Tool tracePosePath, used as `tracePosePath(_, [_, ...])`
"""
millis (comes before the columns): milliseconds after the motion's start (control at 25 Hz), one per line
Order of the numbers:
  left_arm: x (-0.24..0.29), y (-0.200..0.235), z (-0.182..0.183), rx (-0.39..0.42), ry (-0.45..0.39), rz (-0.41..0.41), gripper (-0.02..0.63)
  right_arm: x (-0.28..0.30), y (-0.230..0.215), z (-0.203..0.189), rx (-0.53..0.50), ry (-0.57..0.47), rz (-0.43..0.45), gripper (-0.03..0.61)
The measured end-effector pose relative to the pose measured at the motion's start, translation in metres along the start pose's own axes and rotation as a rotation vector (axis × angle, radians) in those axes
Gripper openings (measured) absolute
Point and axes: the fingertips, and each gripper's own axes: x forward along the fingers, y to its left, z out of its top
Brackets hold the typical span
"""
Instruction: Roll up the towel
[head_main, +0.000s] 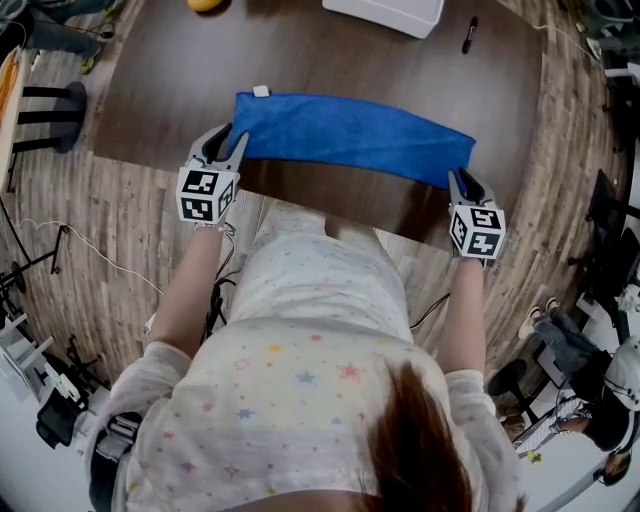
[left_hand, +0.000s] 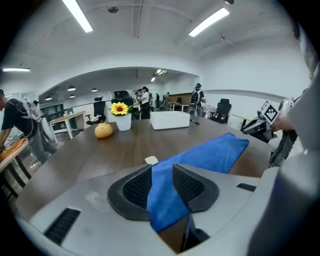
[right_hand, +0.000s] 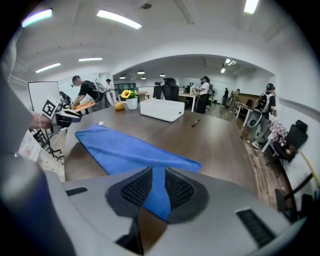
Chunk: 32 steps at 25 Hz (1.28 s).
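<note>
I have the towel (head_main: 350, 137) stretched lengthwise between my grippers, just ahead of both: left gripper (head_main: 228, 142) spread with one near corner lying loose between its jaws, right gripper (head_main: 463, 180) pinching the other near corner.

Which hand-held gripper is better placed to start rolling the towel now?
Right, probably. The right hand-held gripper pinches the towel at its near corner and could turn that end over. The left hand-held gripper has its jaws apart, the towel loose between them, so it would need to regrip.
</note>
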Motion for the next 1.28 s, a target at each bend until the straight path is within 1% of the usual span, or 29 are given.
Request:
tracePosePath(120, [0.022, -0.041, 0.021, 0.031, -0.032, -0.104, 0.120, 0.022, 0.034, 0.022, -0.037, -0.023, 0.071, 0.078])
tracePosePath(200, [0.040, -0.066, 0.024, 0.067, -0.022, -0.170, 0.120, 0.040, 0.053, 0.029, -0.054, -0.017, 0.110, 0.080])
tracePosePath(280, [0.056, -0.080, 0.023, 0.105, -0.008, -0.204, 0.121, 0.057, 0.067, 0.033, -0.058, -0.007, 0.137, 0.080])
tracePosePath(400, [0.075, -0.085, 0.012, 0.126, 0.025, -0.223, 0.121, 0.075, 0.079, 0.033, -0.049, 0.008, 0.149, 0.083])
tracePosePath(480, [0.083, -0.080, 0.000, 0.136, 0.067, -0.217, 0.123, 0.083, 0.085, 0.027, -0.067, 0.038, 0.145, 0.088])
tracePosePath(560, [0.086, -0.070, -0.014, 0.143, 0.131, -0.203, 0.143, 0.088, 0.088, 0.018, -0.097, 0.073, 0.139, 0.101])
tracePosePath(640, [0.087, -0.061, -0.025, 0.141, 0.172, -0.198, 0.173, 0.088, 0.088, 0.014, -0.089, 0.077, 0.141, 0.101])
tracePosePath(720, [0.086, -0.056, -0.028, 0.144, 0.168, -0.200, 0.179, 0.087, 0.087, 0.013, -0.070, 0.070, 0.152, 0.104])
tracePosePath(800, [0.086, -0.057, -0.028, 0.160, 0.164, -0.205, 0.181, 0.085, 0.088, 0.011, -0.073, 0.071, 0.163, 0.107])
tracePosePath(880, [0.085, -0.058, -0.028, 0.160, 0.167, -0.210, 0.183, 0.081, 0.086, 0.012, -0.078, 0.072, 0.168, 0.125])
tracePosePath(920, [0.084, -0.057, -0.028, 0.158, 0.170, -0.212, 0.186, 0.079, 0.083, 0.014, -0.073, 0.067, 0.166, 0.135])
tracePosePath(1040, [0.080, -0.055, -0.022, 0.167, 0.161, -0.214, 0.189, 0.067, 0.070, 0.016, -0.046, 0.049, 0.136, 0.137])
tracePosePath(1160, [0.076, -0.058, -0.002, 0.165, 0.098, -0.227, 0.189, 0.049, 0.046, 0.008, -0.002, 0.043, 0.068, 0.139])
tracePosePath(1280, [0.079, -0.070, 0.028, 0.173, 0.017, -0.266, 0.189, 0.031, 0.015, -0.006, 0.082, 0.039, -0.020, 0.140])
